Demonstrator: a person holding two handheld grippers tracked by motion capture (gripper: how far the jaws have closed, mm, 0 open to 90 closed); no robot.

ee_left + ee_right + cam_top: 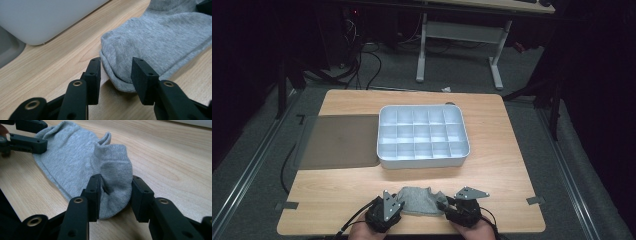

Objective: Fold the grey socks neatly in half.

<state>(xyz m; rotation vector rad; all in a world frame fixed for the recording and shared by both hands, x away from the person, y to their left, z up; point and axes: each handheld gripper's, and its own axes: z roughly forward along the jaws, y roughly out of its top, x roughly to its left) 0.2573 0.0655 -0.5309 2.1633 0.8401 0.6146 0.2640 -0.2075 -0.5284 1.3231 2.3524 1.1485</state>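
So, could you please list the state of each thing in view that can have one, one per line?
Grey sock: lying flat on the table near its front edge, between the two grippers.
Left gripper: open, jaws on either side of one end of the sock.
Right gripper: jaws set against the sock's other end on both sides.
Divided white tray: upright, every visible compartment empty.
Grey mat: flat, nothing on it.
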